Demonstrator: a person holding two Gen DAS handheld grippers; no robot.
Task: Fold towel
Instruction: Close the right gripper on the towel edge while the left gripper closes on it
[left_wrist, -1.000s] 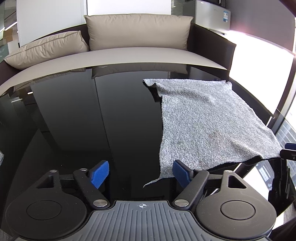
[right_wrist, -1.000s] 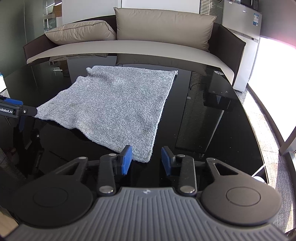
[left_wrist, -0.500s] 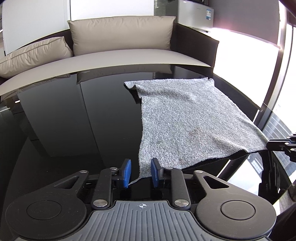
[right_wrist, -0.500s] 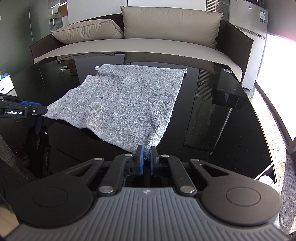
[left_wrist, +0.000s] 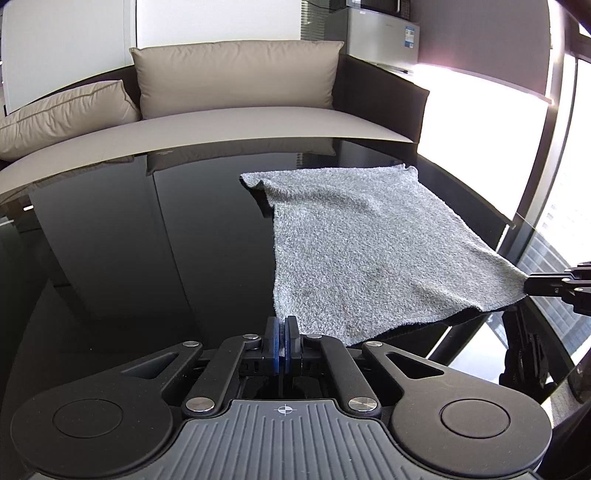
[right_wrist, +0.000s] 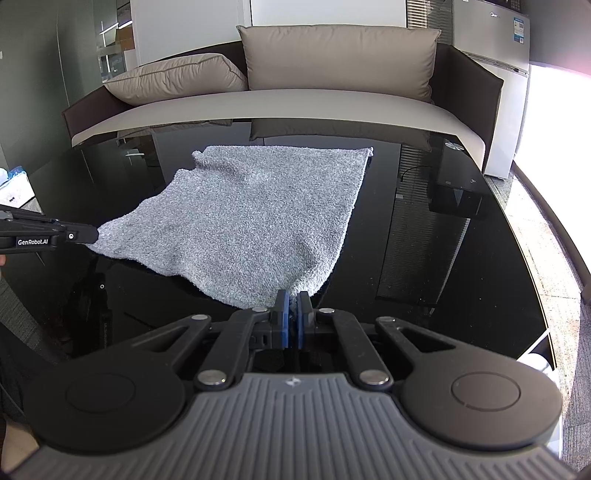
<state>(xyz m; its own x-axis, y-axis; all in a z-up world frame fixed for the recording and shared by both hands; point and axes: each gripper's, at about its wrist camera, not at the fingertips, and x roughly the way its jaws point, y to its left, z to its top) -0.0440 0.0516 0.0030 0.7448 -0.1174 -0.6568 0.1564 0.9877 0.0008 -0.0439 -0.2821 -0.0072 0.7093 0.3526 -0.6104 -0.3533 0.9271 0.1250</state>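
Towel (left_wrist: 373, 251), grey and nubbly, lies spread in a single layer on the glossy black table (left_wrist: 147, 240), its far edge resting flat toward the sofa (left_wrist: 236, 96) and its near edge raised off the glass. I have my left gripper (left_wrist: 283, 345) pinched tight on the near left corner and my right gripper (right_wrist: 293, 319) pinched tight on the near right corner; in each wrist view the blue pads are drawn together with a sliver of terry between them. The cloth sags a little between the two holds, and the far left corner is rumpled.

My judgement is that the step in hand is the fold itself: both near corners are gripped and lifted, and no doubled layer shows. What it calls for next, as I see it, is carrying both corners away from me, level and together, over the far edge so that near corners meet far corners, then letting go only once the cloth lies flat. That rumpled far corner may spoil the alignment.

Writing I can read: "GenRobot.AI" in white on the side of the left gripper as it shows in the right wrist view. The fridge (right_wrist: 491, 62) at the far right carries a blue and white sticker, too small to read.
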